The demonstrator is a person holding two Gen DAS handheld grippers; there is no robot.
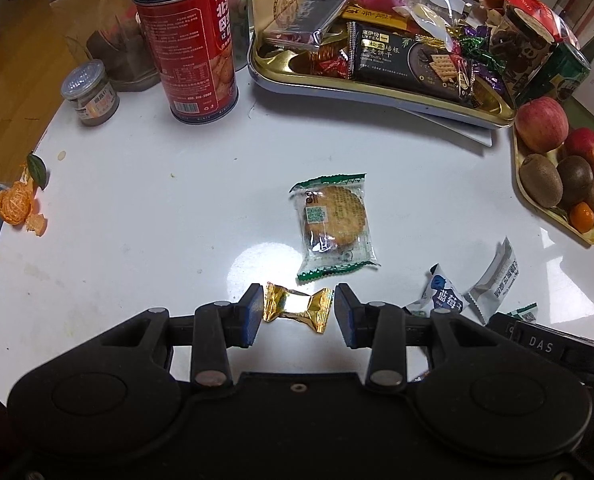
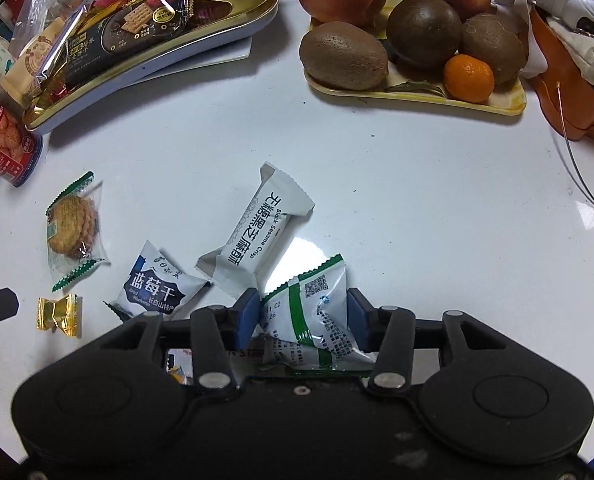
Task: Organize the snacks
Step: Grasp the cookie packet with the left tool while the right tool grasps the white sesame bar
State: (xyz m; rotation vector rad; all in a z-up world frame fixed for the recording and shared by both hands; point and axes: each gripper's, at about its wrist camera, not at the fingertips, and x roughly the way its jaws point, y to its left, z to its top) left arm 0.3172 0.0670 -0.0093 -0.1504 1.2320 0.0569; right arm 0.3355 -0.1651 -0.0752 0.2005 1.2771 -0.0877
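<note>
My left gripper [image 1: 299, 310] is open, its pads on either side of a gold-wrapped candy [image 1: 297, 306] lying on the white table [image 1: 157, 208]; the left pad touches the wrapper. My right gripper [image 2: 301, 312] brackets a green-and-white snack packet [image 2: 313, 308], with its pads at the packet's sides. A clear-wrapped biscuit [image 1: 335, 224] lies just beyond the candy. A blueberry packet [image 2: 159, 284] and a white black-sesame-crisp packet [image 2: 257, 232] lie beside the right gripper. A gold tray [image 1: 377, 84] full of snacks sits at the back.
A red biscuit tin [image 1: 187, 40] and a small jar [image 1: 90, 92] stand at the back left. A fruit plate [image 2: 417, 92] with apples, kiwis and a mandarin is at the right. Orange peel [image 1: 17, 204] lies at the table's left edge. An orange bag [image 2: 569, 92] is far right.
</note>
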